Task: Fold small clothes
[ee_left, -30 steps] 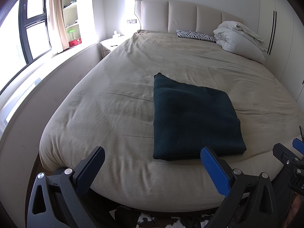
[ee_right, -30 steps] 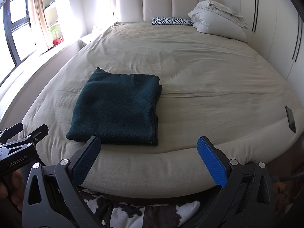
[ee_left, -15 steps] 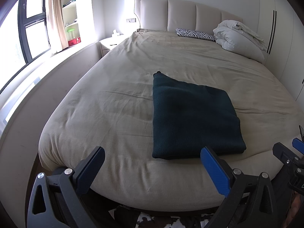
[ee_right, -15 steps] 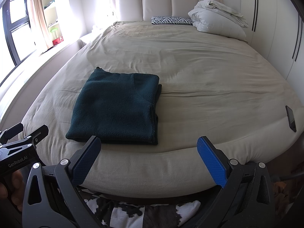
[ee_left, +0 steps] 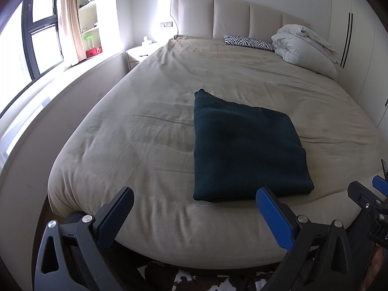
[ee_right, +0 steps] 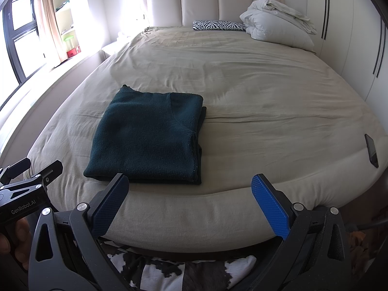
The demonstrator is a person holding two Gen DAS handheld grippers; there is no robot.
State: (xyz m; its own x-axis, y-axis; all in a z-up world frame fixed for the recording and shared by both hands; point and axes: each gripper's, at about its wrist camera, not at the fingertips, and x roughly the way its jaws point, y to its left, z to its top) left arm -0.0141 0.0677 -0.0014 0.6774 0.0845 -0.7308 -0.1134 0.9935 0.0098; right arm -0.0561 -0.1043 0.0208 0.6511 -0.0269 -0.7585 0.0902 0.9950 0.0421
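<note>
A dark green garment (ee_left: 245,148) lies folded into a neat rectangle near the foot of the bed (ee_left: 135,145). It also shows in the right wrist view (ee_right: 150,138), with its layered edges on the right side. My left gripper (ee_left: 194,206) is open and empty, held off the foot of the bed just short of the garment's near edge. My right gripper (ee_right: 190,194) is open and empty, held off the bed's foot, to the right of the garment. Each gripper shows at the edge of the other's view.
A black phone (ee_right: 371,150) lies on the bed's right edge. A zebra-print pillow (ee_right: 218,25) and a bundled white duvet (ee_right: 278,26) sit by the headboard. A nightstand (ee_left: 140,53) and window ledge are on the left. A cowhide rug (ee_right: 181,271) lies below.
Both views have shifted only very slightly. The garment lies as before and both grippers stay open.
</note>
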